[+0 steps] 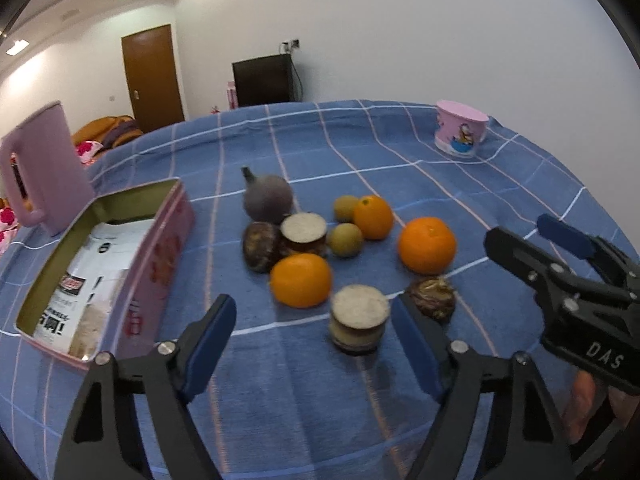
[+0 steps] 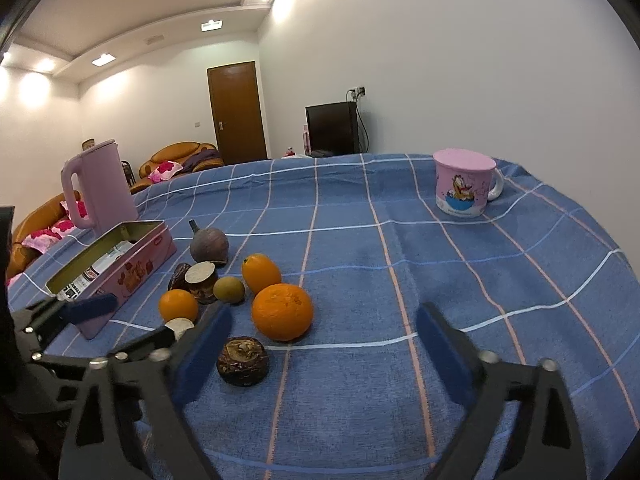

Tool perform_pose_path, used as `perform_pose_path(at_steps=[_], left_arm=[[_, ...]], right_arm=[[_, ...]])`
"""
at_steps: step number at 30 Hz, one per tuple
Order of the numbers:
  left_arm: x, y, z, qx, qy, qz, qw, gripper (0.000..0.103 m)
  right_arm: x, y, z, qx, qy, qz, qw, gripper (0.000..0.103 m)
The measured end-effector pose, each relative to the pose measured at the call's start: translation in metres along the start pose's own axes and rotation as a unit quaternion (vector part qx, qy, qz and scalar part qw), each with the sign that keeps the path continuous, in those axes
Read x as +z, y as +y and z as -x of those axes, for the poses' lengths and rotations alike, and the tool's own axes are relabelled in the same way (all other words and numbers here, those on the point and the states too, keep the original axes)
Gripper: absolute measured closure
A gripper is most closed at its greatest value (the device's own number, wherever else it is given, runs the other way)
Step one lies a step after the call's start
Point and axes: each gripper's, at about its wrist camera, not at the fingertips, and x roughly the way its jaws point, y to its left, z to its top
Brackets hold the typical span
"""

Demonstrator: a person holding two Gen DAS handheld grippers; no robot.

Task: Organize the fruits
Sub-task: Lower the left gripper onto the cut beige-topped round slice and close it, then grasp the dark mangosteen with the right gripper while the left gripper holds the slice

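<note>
Oranges [image 1: 426, 245]: three; longans [image 1: 345, 239]: two.

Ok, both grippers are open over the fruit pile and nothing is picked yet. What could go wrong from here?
1. The left gripper and right gripper sit close together; the two could collide over the pile.
2. The fruits are clustered tight: closing on the cut piece may knock the nearby orange, which could roll.
3. The pink tin already holds packets, so room for fruit looks limited.
</note>
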Motion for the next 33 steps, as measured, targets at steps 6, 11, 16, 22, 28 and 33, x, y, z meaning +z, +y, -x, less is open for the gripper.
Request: perform_pose_path(at_steps=[6,11,16,22,28,33], left_arm=[[0.004,-0.007,-0.009,-0.012,0.017,-0.006,0.9998,0.028],[0.003,-0.014,-0.017,-0.018,0.037,-0.020,0.9990,0.046],[0.003,-0.016,-0.019,-0.040,0.042,-0.026,0.9980,0.068],[0.000,-0.004,-0.004,-0.015,0.006,-0.020,0.9997,0.068],[0.001,0.028,0.001,0.000,-0.009,0.020,0.9998,0.068],[0.000,0.043,-0.005,0.006,-0.005,0.039,0.9992,0.068]], right_arm=[[0.000,-0.002,-0.002,0.011,0.006,-0.009,1.000,0.018],[0.000,-0.011,-0.003,0.027,0.012,-0.034,0.999,0.018],[0.000,-0.008,-0.004,0.027,0.015,-0.027,0.999,0.021],[-0.002,0.006,-0.010,0.026,0.031,0.011,0.999,0.043],[-0.002,0.022,-0.018,0.045,0.056,0.044,0.996,0.044],[-0.002,0.036,-0.030,0.057,0.086,0.066,0.992,0.044]])
